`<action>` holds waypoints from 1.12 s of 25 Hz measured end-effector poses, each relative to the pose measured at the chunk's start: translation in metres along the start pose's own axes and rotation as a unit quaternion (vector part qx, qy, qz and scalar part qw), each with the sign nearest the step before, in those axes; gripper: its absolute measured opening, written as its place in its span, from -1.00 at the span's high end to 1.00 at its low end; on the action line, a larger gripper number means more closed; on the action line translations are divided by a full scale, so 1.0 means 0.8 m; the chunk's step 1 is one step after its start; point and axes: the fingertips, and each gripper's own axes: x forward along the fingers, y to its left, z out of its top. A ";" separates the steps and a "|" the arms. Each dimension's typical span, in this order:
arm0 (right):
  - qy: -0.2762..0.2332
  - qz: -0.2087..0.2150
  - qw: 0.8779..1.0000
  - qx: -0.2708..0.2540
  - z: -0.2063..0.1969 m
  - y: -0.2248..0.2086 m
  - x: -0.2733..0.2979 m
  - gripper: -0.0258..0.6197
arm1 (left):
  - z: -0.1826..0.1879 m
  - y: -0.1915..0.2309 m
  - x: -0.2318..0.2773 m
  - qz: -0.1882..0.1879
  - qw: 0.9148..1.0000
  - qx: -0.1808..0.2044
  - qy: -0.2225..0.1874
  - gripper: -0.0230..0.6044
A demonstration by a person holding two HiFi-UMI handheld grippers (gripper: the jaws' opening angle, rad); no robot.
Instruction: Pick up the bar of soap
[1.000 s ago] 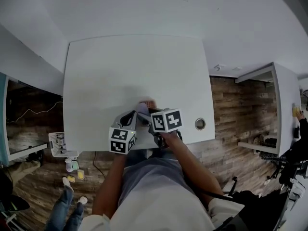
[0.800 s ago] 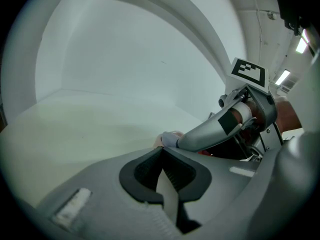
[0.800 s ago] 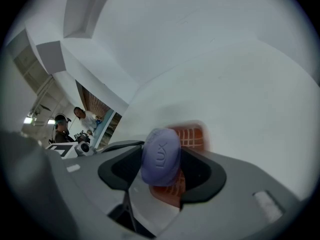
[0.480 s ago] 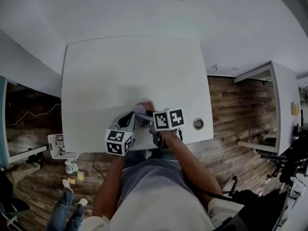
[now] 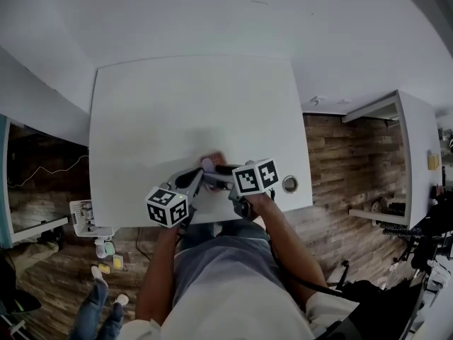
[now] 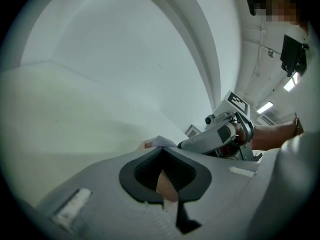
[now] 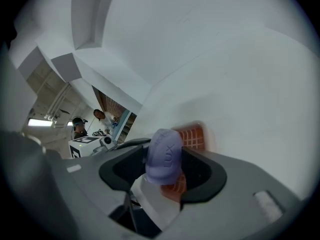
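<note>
A purple bar of soap (image 5: 207, 163) lies on a small orange grid-patterned soap dish (image 5: 216, 159) near the front edge of the white table (image 5: 191, 105). My right gripper (image 5: 216, 170) reaches it from the right. In the right gripper view the soap (image 7: 164, 156) stands between the jaws with dark gaps on both sides, and the dish (image 7: 192, 135) shows behind it. These jaws have just been closing around the soap. My left gripper (image 5: 200, 178) comes in from the left. In the left gripper view its pads nearly meet on a peach piece of the dish (image 6: 167, 188).
A round cable hole (image 5: 289, 183) sits in the table's front right corner. A second white desk (image 5: 417, 161) stands at the right and a white basket (image 5: 85, 212) is on the wooden floor at the left. People (image 7: 102, 118) stand far off.
The left gripper's marker cube has slid down and left and rolled. The right cube has shifted slightly right. The soap and dish stay in place.
</note>
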 end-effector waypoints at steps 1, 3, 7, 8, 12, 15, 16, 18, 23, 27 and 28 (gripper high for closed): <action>0.000 0.003 1.000 0.006 0.001 0.001 -0.001 0.21 | 0.001 -0.001 0.001 -0.006 1.000 0.001 0.001 0.94; -0.003 0.002 1.000 0.007 0.002 0.001 -0.002 0.25 | 0.002 -0.002 0.003 -0.019 1.000 -0.001 0.005 0.94; 0.046 -0.083 0.991 -0.096 -0.010 -0.005 -0.005 0.17 | 0.000 -0.001 0.009 0.007 0.998 0.046 0.039 0.94; 0.055 -0.104 0.987 -0.111 -0.011 -0.007 -0.005 0.18 | 0.001 0.000 0.011 0.014 0.997 0.055 0.045 0.94; 0.071 -0.158 0.974 -0.146 -0.011 -0.010 -0.006 0.19 | -0.003 -0.001 0.015 0.008 0.994 0.078 0.070 0.94; 0.092 -0.193 0.955 -0.205 -0.012 -0.008 -0.006 0.21 | -0.005 -0.007 0.017 -0.013 0.996 0.057 0.065 0.94; 0.095 -0.200 0.950 -0.222 -0.012 -0.006 -0.005 0.25 | -0.004 -0.007 0.018 -0.016 0.997 0.050 0.059 0.94; 0.094 -0.213 0.940 -0.248 -0.010 -0.004 -0.007 0.36 | 0.000 -0.012 0.019 -0.024 0.998 0.040 0.047 0.94; 0.084 -0.292 0.906 -0.294 0.002 -0.028 -0.021 0.53 | 0.008 -0.028 0.027 -0.049 0.998 0.030 0.026 0.93; 0.092 -0.413 0.812 -0.401 0.015 -0.065 -0.028 0.55 | 0.016 -0.026 0.023 -0.037 0.999 0.035 0.005 0.93; 0.090 -0.439 0.785 -0.427 0.019 -0.073 -0.028 0.56 | 0.017 -0.027 0.023 -0.039 0.999 0.036 0.003 0.93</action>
